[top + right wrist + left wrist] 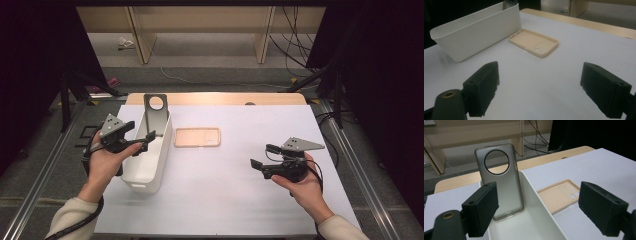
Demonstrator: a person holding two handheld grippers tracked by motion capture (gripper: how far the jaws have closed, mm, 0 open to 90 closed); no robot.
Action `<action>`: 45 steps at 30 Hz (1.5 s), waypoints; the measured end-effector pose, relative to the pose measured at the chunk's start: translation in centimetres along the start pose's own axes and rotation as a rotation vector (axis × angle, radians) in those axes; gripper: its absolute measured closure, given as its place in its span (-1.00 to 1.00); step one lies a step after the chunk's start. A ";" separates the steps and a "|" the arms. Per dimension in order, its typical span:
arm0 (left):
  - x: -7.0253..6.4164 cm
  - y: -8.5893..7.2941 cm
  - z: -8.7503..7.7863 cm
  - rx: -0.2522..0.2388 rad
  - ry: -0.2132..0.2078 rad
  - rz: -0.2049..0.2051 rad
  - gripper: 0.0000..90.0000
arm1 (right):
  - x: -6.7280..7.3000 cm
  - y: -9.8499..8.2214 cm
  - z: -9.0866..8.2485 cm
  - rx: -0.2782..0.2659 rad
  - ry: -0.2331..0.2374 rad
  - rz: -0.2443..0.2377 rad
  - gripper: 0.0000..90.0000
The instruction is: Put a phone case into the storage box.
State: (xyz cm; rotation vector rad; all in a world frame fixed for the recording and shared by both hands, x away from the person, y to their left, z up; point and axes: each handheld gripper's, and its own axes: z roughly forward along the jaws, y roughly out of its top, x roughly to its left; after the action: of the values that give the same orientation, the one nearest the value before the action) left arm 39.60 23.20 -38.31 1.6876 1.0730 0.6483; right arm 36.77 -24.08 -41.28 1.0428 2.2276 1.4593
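Observation:
A grey phone case [155,112] with a round camera hole stands upright against the far end of a long white bin [150,172]. My left gripper [143,135] hovers open over the bin's left rim, with nothing between its jaws. In the left gripper view the grey case [504,185] rises beyond the jaws, inside the bin [541,202]. A beige phone case [197,137] lies flat, hollow side up, just right of the bin. My right gripper [262,156] is open and empty above the white table at the right, pointing left towards the beige case [534,42] and the bin [481,37].
A white sheet [240,200] covers the table, with a wooden edge [215,98] showing at the back. Black stand legs [65,100] flank the table. Wooden shelf legs and cables [290,45] lie on the floor beyond.

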 end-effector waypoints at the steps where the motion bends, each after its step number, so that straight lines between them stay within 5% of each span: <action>1: 0.0 0.0 0.0 -0.001 -0.002 -0.002 -0.64 | 0.0 0.0 0.0 -0.001 0.001 0.000 -0.64; 14: -1.2 0.5 0.4 -0.004 -0.024 0.016 -0.58 | -0.1 0.1 -0.3 -0.012 -0.005 0.004 -0.64; 16: -1.8 0.8 0.6 -0.006 -0.025 0.035 -0.41 | -0.1 0.1 -0.3 -0.012 -0.007 0.002 -0.64; 18: -2.6 1.2 0.8 0.007 -0.015 0.056 -0.01 | -0.2 0.1 -0.3 -0.011 -0.009 0.008 -0.64; 23: -4.9 2.0 2.9 0.131 -0.031 0.080 0.85 | -0.2 0.2 -0.4 -0.021 -0.008 0.014 -0.64; 25: -5.9 2.2 4.2 0.182 -0.021 0.071 0.99 | -0.1 0.1 -0.5 -0.017 -0.008 0.008 -0.64; 29: -8.1 2.4 6.8 0.277 -0.026 0.071 1.00 | 0.1 0.2 -0.6 -0.021 -0.003 0.002 -0.64; 35: -10.2 2.7 11.1 0.402 0.025 0.156 1.00 | 0.1 0.2 -0.6 -0.021 -0.001 0.000 -0.64; 45: -9.7 1.1 17.1 0.614 0.098 0.173 1.00 | 0.1 0.1 -0.6 -0.022 0.006 -0.003 -0.64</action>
State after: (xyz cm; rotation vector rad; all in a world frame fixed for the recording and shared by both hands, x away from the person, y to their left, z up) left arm 49.34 6.76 -42.86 2.3147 1.2907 0.5429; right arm 36.37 -24.38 -40.84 1.0296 2.2104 1.4845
